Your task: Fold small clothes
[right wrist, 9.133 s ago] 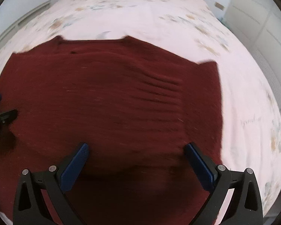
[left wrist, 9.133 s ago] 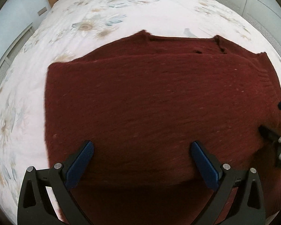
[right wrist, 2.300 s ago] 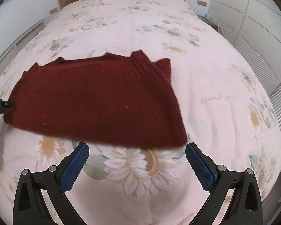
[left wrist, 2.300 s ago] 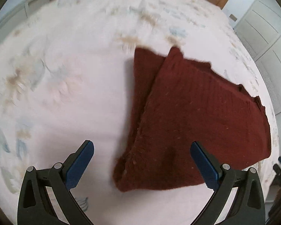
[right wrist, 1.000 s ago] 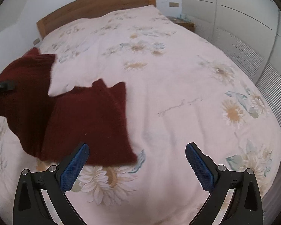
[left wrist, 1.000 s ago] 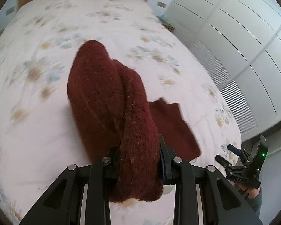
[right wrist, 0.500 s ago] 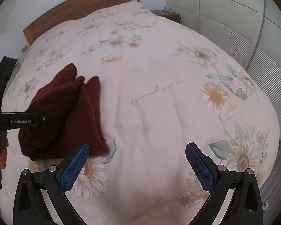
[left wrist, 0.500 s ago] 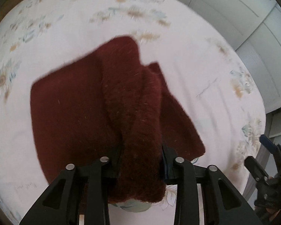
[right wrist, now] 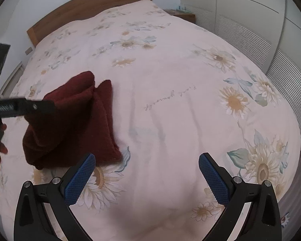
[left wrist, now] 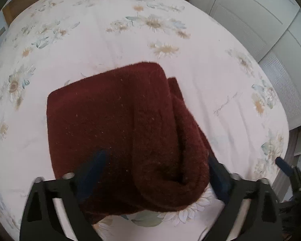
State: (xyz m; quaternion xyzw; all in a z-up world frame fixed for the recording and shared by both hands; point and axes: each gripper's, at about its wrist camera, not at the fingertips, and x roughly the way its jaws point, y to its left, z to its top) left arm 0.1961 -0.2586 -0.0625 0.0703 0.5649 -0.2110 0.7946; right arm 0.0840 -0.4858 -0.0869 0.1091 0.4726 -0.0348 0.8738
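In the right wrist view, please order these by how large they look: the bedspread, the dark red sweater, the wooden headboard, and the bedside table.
1. Bedspread, fills most of the view.
2. Dark red sweater, folded, near the camera.
3. Wooden headboard, a long strip; it is farther away, so its rank against the sweater is unsure.
4. Bedside table, only a small part shows.

A pale pink duvet (right wrist: 170, 104) printed with daisies and sunflowers covers the whole bed and fills most of both views. A line of cursive script (right wrist: 170, 97) is printed on it near the centre of the right wrist view, reading upside down from there. At 11 o'clock in that view a wooden headboard (right wrist: 86, 8) stands against a light wall. At 1 o'clock a small wooden nightstand (right wrist: 180, 16) sits beside the bed, with small items on top too small to identify. From 1 to 3 o'clock runs a white wardrobe (right wrist: 250, 20) with louvred lower panels.
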